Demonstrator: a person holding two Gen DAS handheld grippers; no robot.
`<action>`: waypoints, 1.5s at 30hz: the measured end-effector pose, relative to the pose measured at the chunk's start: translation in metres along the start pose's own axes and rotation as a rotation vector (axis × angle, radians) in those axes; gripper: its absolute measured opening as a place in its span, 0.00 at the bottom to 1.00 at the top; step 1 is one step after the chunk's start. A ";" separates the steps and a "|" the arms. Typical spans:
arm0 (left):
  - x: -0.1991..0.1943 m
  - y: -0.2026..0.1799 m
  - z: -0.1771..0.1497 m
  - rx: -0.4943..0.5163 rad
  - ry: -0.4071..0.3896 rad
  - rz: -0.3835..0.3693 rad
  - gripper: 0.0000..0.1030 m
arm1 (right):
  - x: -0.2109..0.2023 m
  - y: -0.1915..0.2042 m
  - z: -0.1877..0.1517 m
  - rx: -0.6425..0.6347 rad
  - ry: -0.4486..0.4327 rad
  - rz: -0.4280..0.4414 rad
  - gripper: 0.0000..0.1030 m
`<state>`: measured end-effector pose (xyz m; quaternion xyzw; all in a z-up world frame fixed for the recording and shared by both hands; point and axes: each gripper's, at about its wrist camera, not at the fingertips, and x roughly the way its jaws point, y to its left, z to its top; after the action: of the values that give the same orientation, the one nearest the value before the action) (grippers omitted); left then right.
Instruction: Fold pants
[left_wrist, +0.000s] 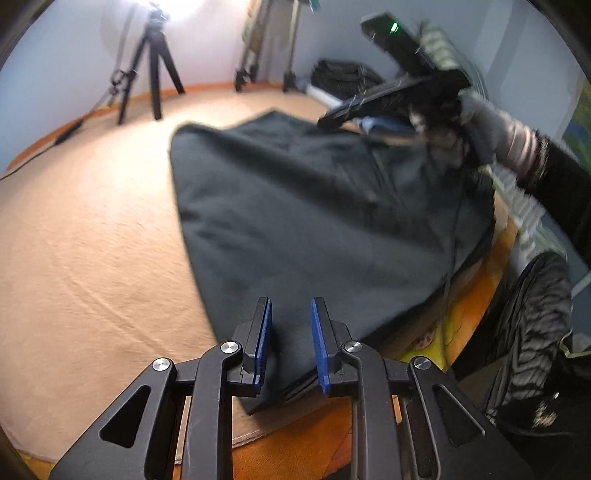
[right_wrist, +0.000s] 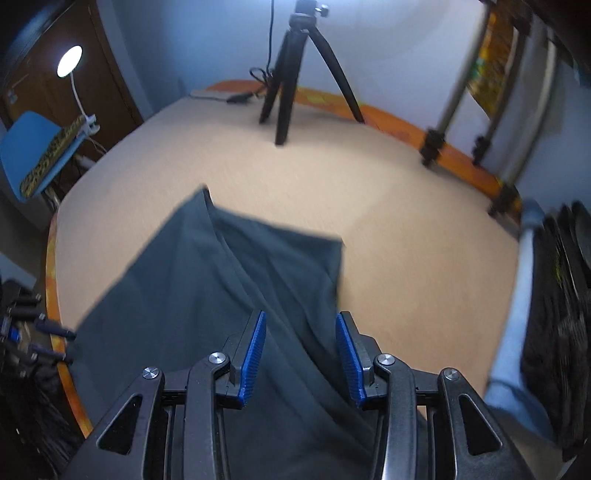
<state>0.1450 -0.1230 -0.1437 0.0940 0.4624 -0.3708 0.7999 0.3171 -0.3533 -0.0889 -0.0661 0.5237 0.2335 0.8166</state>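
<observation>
Dark grey-green pants lie spread on a tan table with an orange rim. In the left wrist view the cloth reads as one broad, mostly flat panel: a straight left edge running from a far corner down to the near edge, faint creases across the middle, a seam line toward the right. Fabric looks matte and fairly heavy.

Left gripper: jaws a little apart, blue pads either side of the pants' near corner, where layered edges of folded cloth show. Pads do not appear to press on the cloth.

Further right in the same view, the right gripper is blurred, held above the far right part of the pants by a gloved hand with a dark sleeve.

Right wrist view: pants fill the near centre, with a raised fold ridge running from a far peak toward the gripper and a squared far right corner lying flat. Right gripper jaws stand partly open over the cloth, gripping nothing. A black tripod stands at the far side of the table.
</observation>
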 end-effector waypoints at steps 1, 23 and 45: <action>0.003 0.000 0.000 0.005 0.011 0.002 0.19 | -0.003 -0.004 -0.007 -0.003 0.001 0.009 0.40; 0.006 -0.003 -0.006 0.031 0.035 0.007 0.19 | 0.004 -0.017 -0.042 -0.027 0.074 -0.121 0.05; 0.015 -0.091 0.064 0.221 -0.056 -0.090 0.24 | -0.172 -0.081 -0.271 0.788 -0.268 -0.236 0.42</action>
<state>0.1309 -0.2263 -0.1026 0.1503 0.4000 -0.4575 0.7798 0.0719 -0.5739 -0.0678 0.2223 0.4511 -0.0726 0.8613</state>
